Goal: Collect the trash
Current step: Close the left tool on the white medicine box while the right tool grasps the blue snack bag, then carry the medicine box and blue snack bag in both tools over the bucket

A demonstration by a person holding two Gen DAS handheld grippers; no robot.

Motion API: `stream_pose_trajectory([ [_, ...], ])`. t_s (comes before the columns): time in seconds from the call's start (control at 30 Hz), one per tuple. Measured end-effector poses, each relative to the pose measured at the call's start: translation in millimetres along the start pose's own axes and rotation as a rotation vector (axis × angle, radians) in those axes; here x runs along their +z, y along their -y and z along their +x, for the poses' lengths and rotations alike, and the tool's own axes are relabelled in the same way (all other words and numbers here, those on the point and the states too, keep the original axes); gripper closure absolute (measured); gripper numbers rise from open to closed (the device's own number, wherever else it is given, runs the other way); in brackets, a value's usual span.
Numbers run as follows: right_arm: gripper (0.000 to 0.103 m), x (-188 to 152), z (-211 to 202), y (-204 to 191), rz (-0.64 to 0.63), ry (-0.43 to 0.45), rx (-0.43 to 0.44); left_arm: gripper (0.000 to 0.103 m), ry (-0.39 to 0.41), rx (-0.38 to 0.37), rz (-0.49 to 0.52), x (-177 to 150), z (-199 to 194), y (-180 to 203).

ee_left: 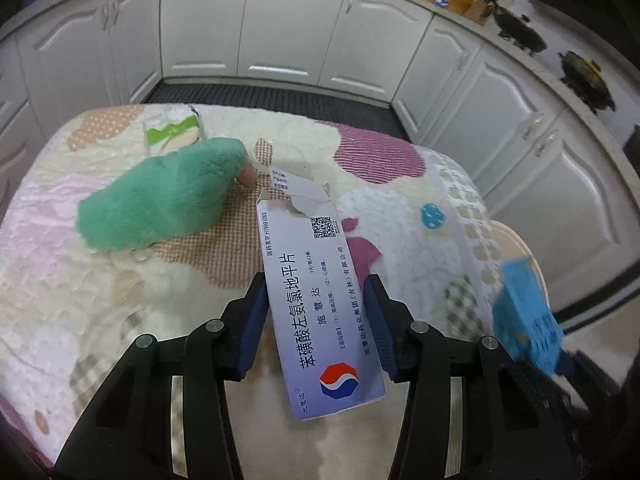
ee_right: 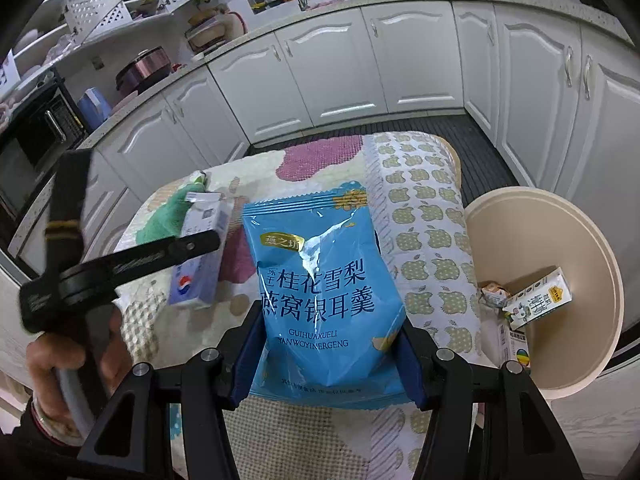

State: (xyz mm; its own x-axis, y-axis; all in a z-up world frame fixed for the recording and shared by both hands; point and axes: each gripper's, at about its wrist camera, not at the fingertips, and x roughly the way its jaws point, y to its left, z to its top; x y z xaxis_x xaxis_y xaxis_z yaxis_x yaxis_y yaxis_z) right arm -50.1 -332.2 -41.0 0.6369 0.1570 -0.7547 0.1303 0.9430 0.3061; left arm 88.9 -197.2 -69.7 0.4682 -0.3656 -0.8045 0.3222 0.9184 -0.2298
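In the left wrist view my left gripper (ee_left: 316, 284) is shut on a white and lavender medicine box (ee_left: 312, 280) with a torn top flap. Its blue pads press both long sides, and the box tilts above the quilted table (ee_left: 60, 280). The right wrist view shows my right gripper (ee_right: 330, 320) shut on a blue snack pouch (ee_right: 320, 272), held upright over the table's right part. That pouch shows blurred at the right of the left view (ee_left: 524, 312). The medicine box (ee_right: 200, 264) also appears left of the pouch, with a black finger (ee_right: 192, 246) of the left gripper across it.
A green fluffy cloth (ee_left: 160, 200) and a green and white carton (ee_left: 172, 130) lie at the table's far side. A round beige bin (ee_right: 560, 232) stands right of the table with a milk carton (ee_right: 536, 300) and other packs inside. White cabinets (ee_left: 280, 24) ring the room. A person's hand (ee_right: 60, 368) holds the left gripper.
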Motion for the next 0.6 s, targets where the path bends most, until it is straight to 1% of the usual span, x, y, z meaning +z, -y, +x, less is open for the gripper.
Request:
stream_pose_trajectory([
  [0.13, 0.046, -1, -6, -5, -0.009, 0.012, -0.006, 0.057, 0.037, -0.005, 0.040, -11, -21, 7],
  [0.27, 0.046, -2, -15, -4, -0.008, 0.029, -0.022, 0.057, 0.064, -0.010, 0.069, -15, -34, 19],
  [0.6, 0.046, -6, -40, 6, 0.011, 0.070, -0.064, 0.057, 0.088, -0.041, 0.129, -24, -47, 54],
])
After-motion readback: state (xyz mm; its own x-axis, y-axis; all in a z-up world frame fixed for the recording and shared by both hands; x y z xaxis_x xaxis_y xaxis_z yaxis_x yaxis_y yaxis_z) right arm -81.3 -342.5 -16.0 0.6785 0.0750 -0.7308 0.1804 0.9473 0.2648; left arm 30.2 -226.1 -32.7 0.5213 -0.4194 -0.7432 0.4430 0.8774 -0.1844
